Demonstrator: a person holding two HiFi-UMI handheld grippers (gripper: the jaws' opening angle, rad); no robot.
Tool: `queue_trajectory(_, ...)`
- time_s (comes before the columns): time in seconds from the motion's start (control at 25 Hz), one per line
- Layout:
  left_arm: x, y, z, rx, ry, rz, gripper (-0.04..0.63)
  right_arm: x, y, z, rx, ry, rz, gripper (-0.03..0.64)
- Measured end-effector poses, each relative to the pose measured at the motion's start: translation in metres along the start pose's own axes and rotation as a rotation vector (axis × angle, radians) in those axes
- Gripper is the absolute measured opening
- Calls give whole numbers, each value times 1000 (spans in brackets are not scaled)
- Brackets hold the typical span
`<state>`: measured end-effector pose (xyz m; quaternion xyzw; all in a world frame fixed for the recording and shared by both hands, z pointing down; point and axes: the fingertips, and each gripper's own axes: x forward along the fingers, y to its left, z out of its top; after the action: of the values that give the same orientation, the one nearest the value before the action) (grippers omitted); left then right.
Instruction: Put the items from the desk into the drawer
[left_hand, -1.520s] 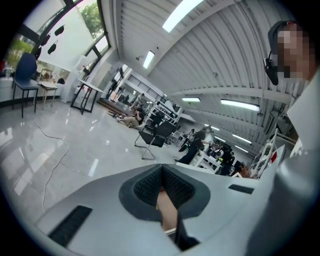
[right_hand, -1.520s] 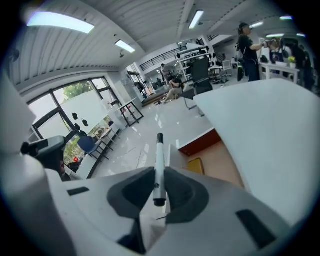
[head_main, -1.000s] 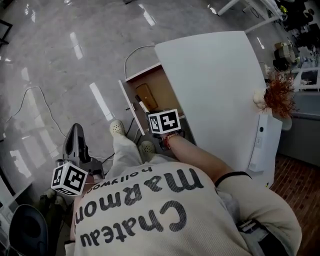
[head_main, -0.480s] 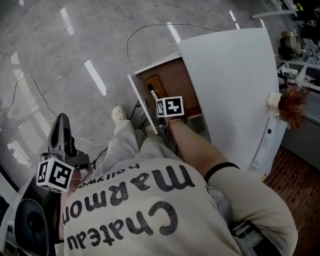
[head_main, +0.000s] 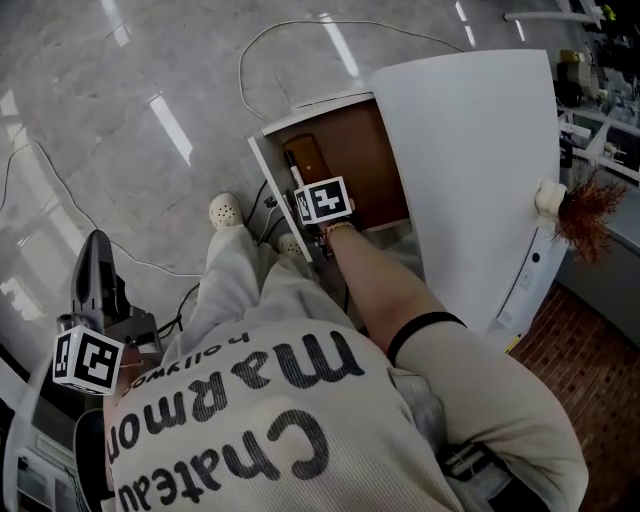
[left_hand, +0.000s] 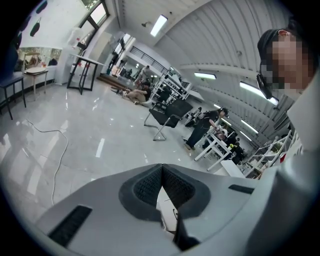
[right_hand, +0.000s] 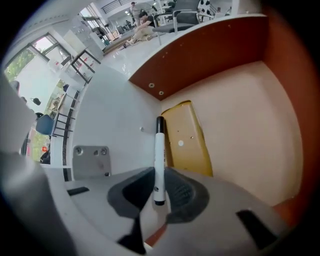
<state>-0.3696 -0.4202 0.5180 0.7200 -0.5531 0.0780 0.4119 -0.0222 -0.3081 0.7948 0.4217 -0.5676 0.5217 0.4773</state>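
The drawer (head_main: 345, 150) stands pulled out under the white desk (head_main: 470, 150). My right gripper (right_hand: 159, 172) points steeply down into it, shut on a white marker (right_hand: 159, 155) whose black cap points at the drawer floor (right_hand: 240, 125). In the head view only its marker cube (head_main: 325, 200) shows, above the drawer's near corner. A flat tan item (right_hand: 187, 140) lies on the drawer floor beside the white front panel (right_hand: 120, 125). My left gripper (head_main: 96, 250) hangs low at the left beside the person's leg, far from the drawer. Its pads (left_hand: 147, 185) meet at the tips with nothing between them.
A thin cable (head_main: 270, 40) loops over the glossy grey floor beyond the drawer. The person's white shoes (head_main: 225, 210) stand next to the drawer front. An orange dried bunch (head_main: 585, 210) sits at the desk's right edge. A black chair (left_hand: 167, 112) and people are far off.
My right gripper has sunk with the marker into the drawer. The left gripper has dropped lower and further to the left of the view.
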Motion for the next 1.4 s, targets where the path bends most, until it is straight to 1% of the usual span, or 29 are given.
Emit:
queue_trajectory(0.16,-3,8,-9,-11,9,15,2,8,-8,1,-11,16,-33,74)
queue_trajectory(0.36,-4,14,-18,-20,23,29,1,16,-12,1,-26,45,-47,74)
queue_trajectory(0.6,-1,13,-22,-15,29,19,2,21,-17,-3,-9,68,-49,75)
queue_trajectory(0.8,-5,12,-22,-5,26,12,1,22,-19,-9,20,67,-70,75)
queue_trajectory(0.96,-10,14,-20,3,18,18,1,22,-19,-10,17,67,-76,83)
queue_trajectory(1.12,-13,13,-23,-13,10,5,0,20,-16,-11,33,77,-66,92)
queue_trajectory(1.24,-14,8,-19,-13,7,-3,1,6,-6,-3,56,32,-54,73)
queue_trajectory(1.4,-16,-15,-1,-21,-4,-53,0,-40,17,22,101,-101,-23,18)
